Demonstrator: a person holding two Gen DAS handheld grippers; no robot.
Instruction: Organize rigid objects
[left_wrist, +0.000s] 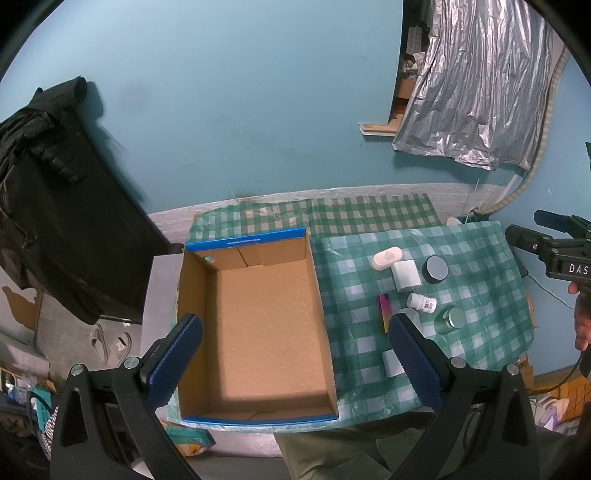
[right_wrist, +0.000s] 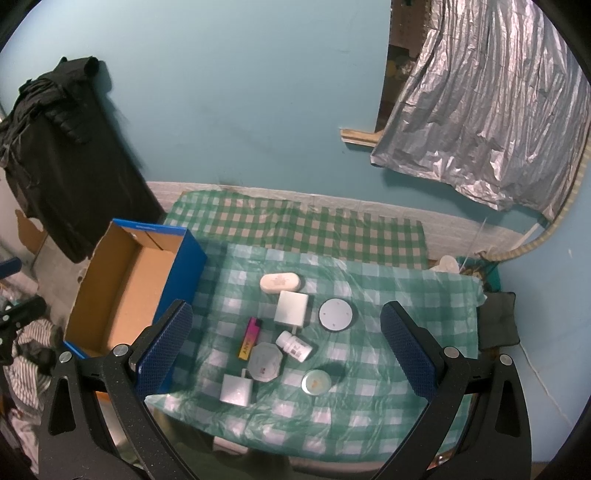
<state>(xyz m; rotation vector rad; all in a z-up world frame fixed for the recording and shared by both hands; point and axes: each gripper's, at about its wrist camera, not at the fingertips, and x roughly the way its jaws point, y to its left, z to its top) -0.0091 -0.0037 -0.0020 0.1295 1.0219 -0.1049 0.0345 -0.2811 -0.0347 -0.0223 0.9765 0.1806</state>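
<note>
A teal wall backs a table under a green checked cloth. The right gripper hangs wide open and empty above a cluster of small items: pink lighter, pill bottle, white square box, round grey puck. The left gripper, equally spread and empty, hovers over the bare cardboard box just left of them. Nothing looks packed yet; next likely calls for descending on one item and closing

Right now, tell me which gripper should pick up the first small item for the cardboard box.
Right gripper: open jaws frame the white pill bottle. Left gripper hangs over the brown cardboard box.
</note>
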